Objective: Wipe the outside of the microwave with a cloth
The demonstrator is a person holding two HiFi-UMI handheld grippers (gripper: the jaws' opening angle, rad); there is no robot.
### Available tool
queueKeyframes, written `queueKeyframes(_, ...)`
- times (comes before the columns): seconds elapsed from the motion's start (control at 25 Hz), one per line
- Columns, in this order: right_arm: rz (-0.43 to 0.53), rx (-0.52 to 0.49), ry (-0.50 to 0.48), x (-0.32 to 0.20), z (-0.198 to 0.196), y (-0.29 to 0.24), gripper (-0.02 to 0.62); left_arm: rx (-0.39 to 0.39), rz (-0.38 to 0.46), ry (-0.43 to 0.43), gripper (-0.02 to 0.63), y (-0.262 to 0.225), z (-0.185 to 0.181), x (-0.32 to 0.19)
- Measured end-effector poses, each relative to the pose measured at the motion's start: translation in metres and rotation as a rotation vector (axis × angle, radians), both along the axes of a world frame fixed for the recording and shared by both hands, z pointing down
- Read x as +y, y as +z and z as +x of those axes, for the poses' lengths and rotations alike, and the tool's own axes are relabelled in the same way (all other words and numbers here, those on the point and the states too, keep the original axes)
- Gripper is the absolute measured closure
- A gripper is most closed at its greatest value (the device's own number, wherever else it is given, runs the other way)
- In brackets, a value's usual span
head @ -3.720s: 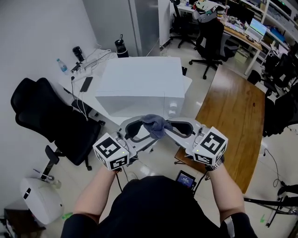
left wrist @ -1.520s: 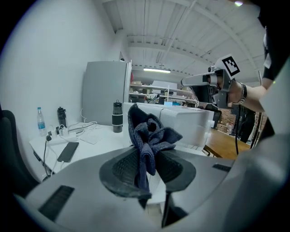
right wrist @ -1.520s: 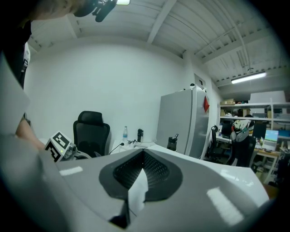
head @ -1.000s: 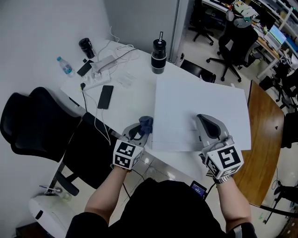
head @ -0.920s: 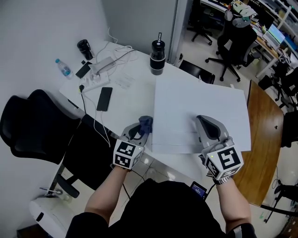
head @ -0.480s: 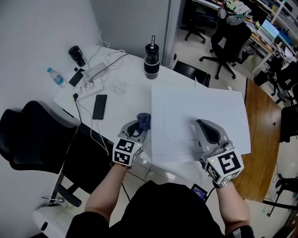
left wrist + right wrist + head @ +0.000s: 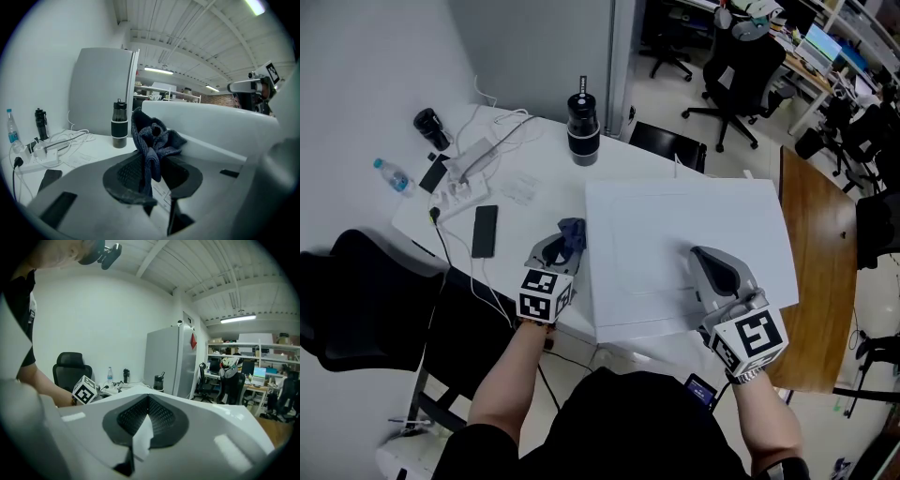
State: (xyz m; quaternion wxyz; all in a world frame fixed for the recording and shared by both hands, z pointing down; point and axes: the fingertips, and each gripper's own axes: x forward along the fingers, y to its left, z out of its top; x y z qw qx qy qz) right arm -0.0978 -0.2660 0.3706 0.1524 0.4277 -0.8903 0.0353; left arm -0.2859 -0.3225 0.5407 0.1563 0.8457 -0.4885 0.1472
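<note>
The white microwave point(image 7: 675, 239) stands on a white table point(image 7: 520, 192), and I see its top from above. My left gripper point(image 7: 566, 242) is at the microwave's left side, shut on a crumpled blue cloth point(image 7: 573, 230). In the left gripper view the cloth point(image 7: 154, 138) bunches up out of the closed pads point(image 7: 124, 173), right next to the microwave's side wall point(image 7: 211, 126). My right gripper point(image 7: 701, 255) rests over the microwave's top near the front right. Its jaws point(image 7: 146, 401) meet at the tip with nothing between them.
On the table left of the microwave lie a black phone point(image 7: 484, 218), a power strip with cables point(image 7: 459, 187), a water bottle point(image 7: 394, 175), a dark flask point(image 7: 428, 128) and a black tumbler point(image 7: 582, 117). A black chair point(image 7: 366, 300) stands left; a wooden table point(image 7: 811, 272) right.
My left gripper has slid with the cloth along the microwave's left side, away from me. The right gripper stays on the top.
</note>
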Motion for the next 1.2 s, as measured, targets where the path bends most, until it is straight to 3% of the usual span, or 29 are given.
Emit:
queueKeyframes(0.72, 0.009, 0.005, 0.087, 0.009, 0.027, -0.003, 0.594, -0.009, -0.028, -0.035, 0.502, 0.005, -0.009, -0.049)
queueKeyframes(1.2, 0.025, -0.008, 0.120, 0.026, 0.046, -0.014, 0.594, -0.003, 0.005, -0.064, 0.502, -0.020, -0.013, -0.042)
